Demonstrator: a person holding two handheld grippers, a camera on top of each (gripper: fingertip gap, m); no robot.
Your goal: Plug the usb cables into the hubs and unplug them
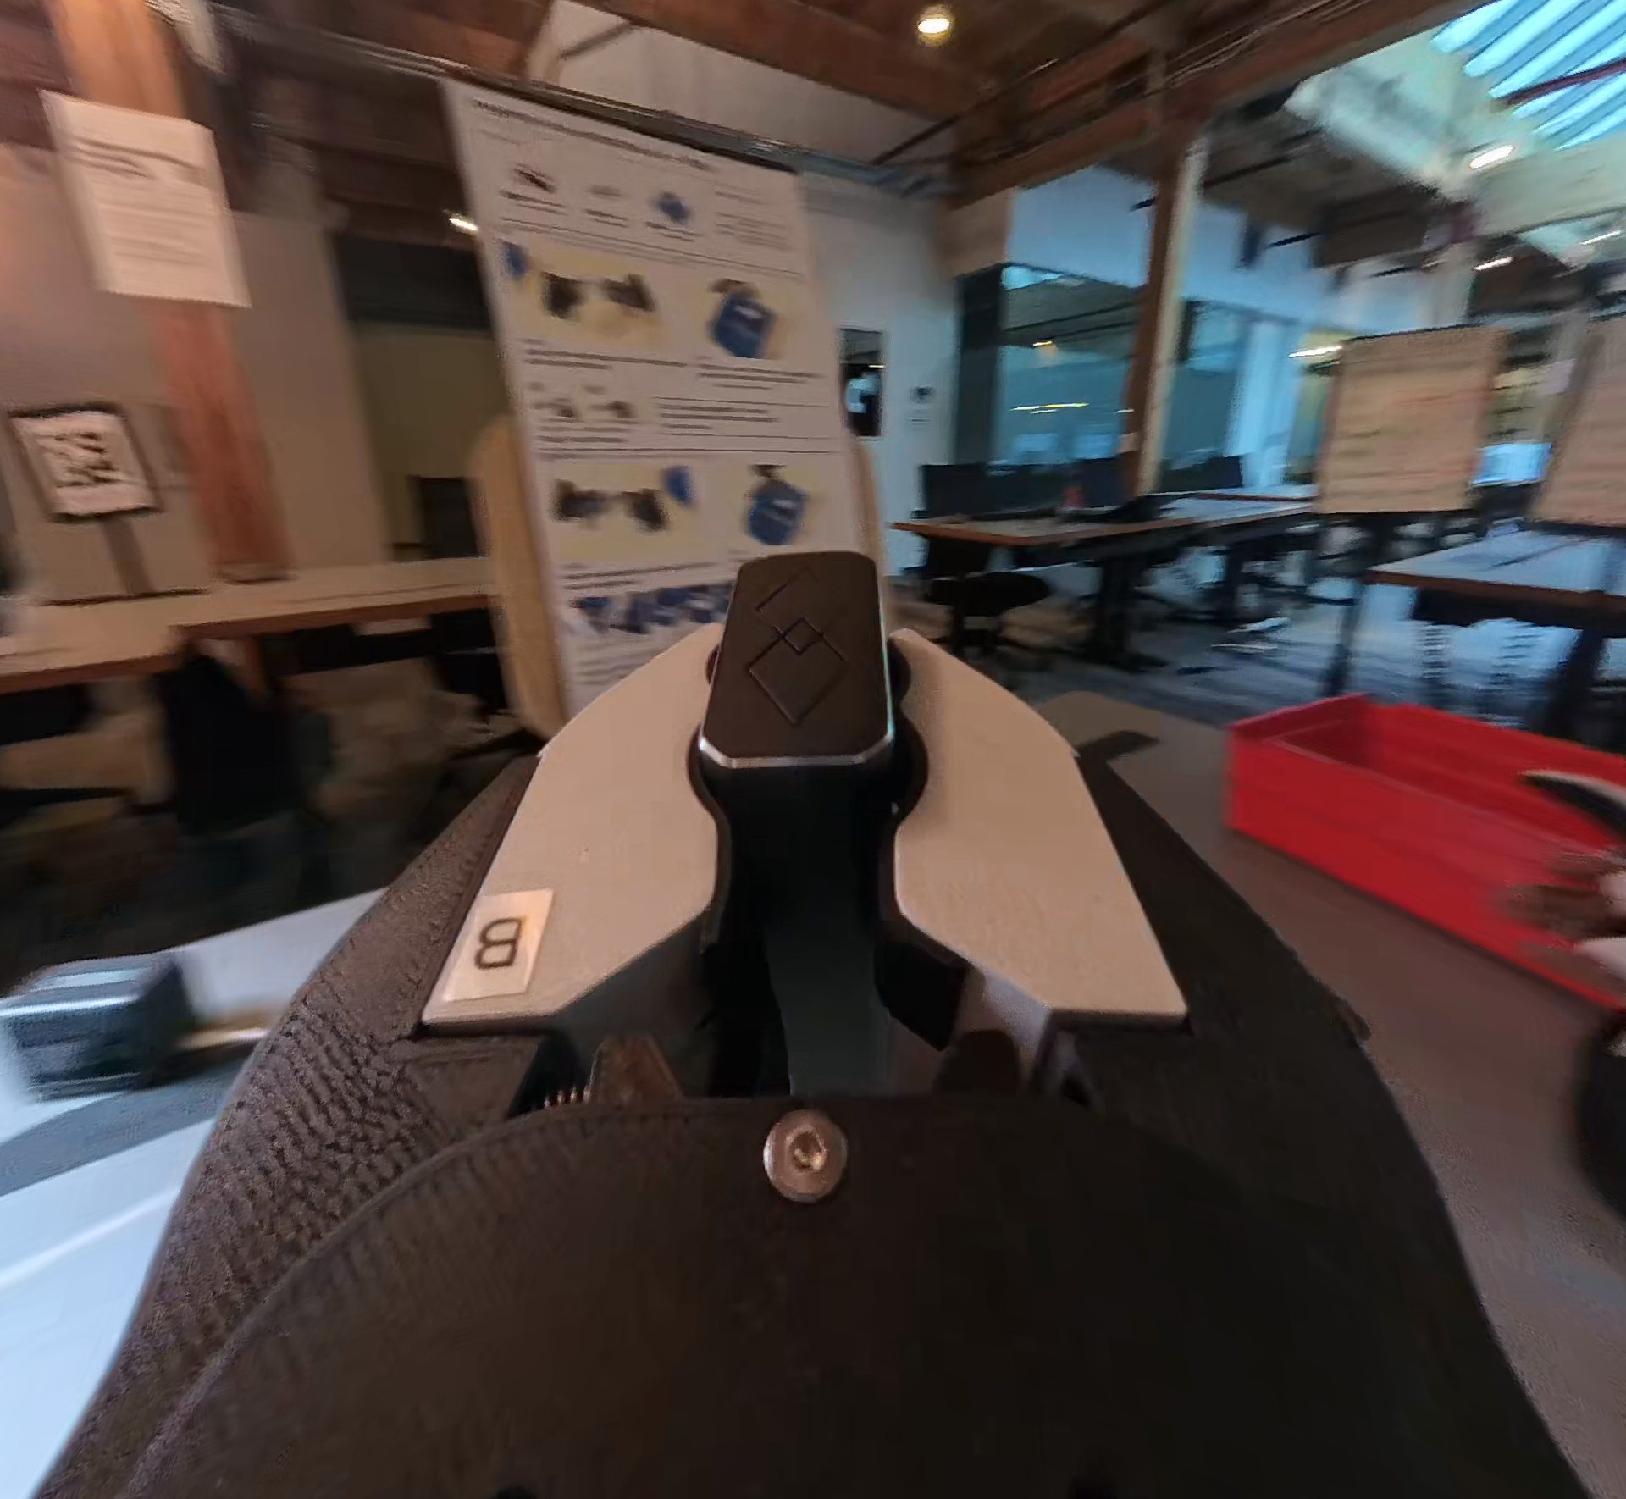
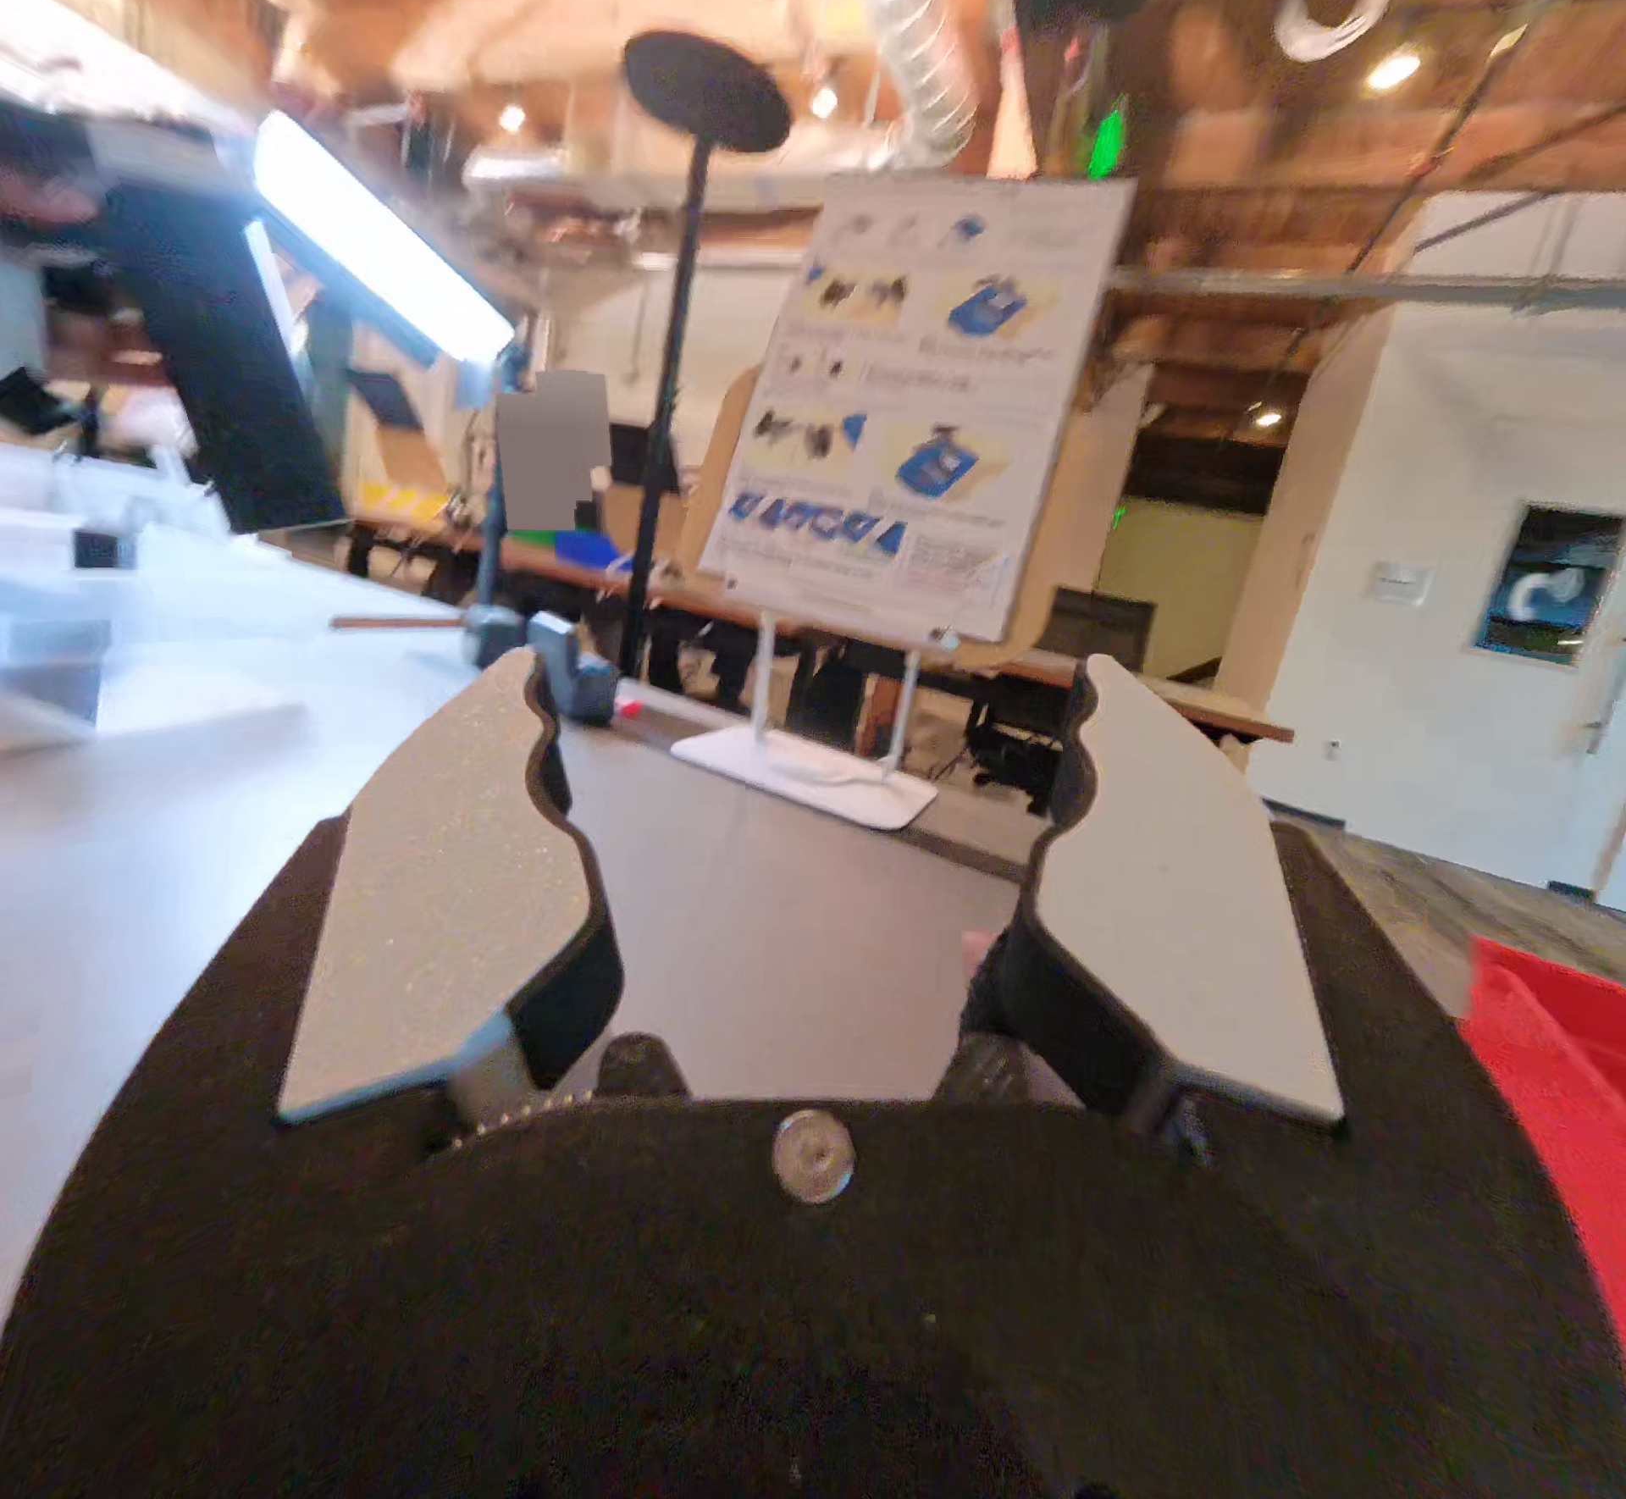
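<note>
Hub (image 1: 796, 660): a flat black slab with rounded corners, a silver bevelled rim along its near edge and a pattern of overlapping diamonds embossed on top. It sits clamped between the two grey fingers of the left gripper (image 1: 799, 665), raised above the grey table (image 1: 1373, 1122) and tilted up toward the instruction board (image 1: 655, 366) beyond. To the hub's right, a red bin (image 1: 1408, 788) rests on the table. The right gripper (image 2: 809, 718) is spread wide and holds nothing, its fingers well apart.
</note>
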